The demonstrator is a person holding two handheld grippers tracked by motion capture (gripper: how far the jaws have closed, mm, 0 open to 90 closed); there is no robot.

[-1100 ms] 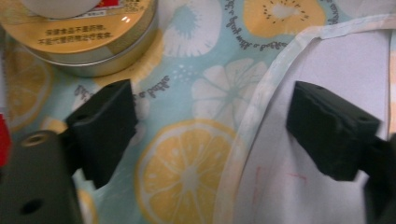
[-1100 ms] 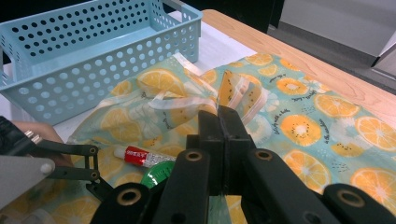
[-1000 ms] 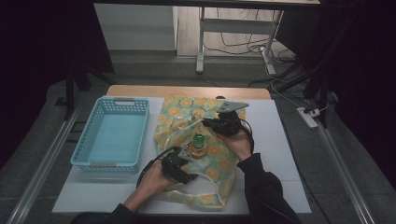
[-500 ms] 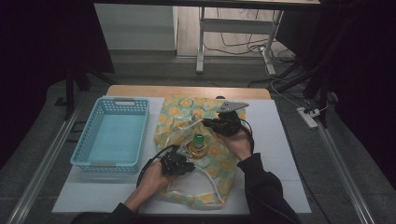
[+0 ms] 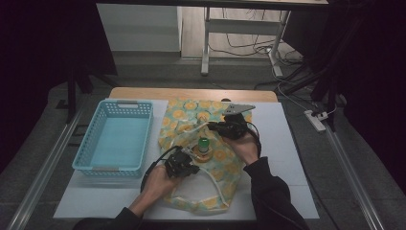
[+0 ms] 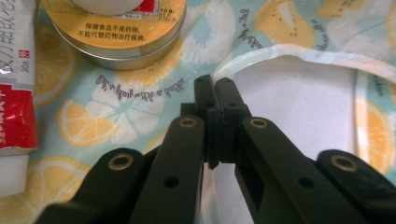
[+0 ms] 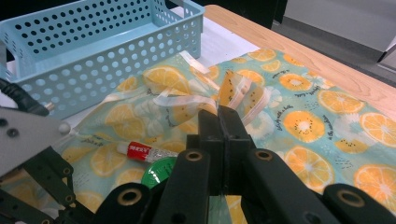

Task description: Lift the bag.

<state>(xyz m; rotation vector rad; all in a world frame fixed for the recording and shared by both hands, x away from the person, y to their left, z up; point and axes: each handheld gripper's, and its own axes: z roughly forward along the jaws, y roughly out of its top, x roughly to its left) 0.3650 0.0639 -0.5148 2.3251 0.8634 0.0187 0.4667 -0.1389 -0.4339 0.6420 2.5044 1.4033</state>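
Citrus-printed fabric, a soft bag (image 5: 203, 143), lies flat mid-table, a blue perforated basket (image 5: 117, 139) at its 9 o'clock. Both tongs look clenched on the bag's rim: left gripper (image 6: 215, 93) at 6 o'clock, right gripper (image 7: 219, 119) at 12. A round tin (image 6: 121, 32) and tube (image 7: 144, 151) rest on it. Seemingly, lifting the opening comes next.

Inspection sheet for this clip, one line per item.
Surface: white table, wooden far edge.
Job's things: fruit-print cloth spread out; tin and red tube on it; green cap.
Clutter: empty blue basket left of the cloth.
Grippers: left gripper jaws together at the cloth's white edge; right gripper jaws together over the cloth.
Cables: black cable from the left gripper; floor cables beyond.
Surroundings: dark; table legs behind.
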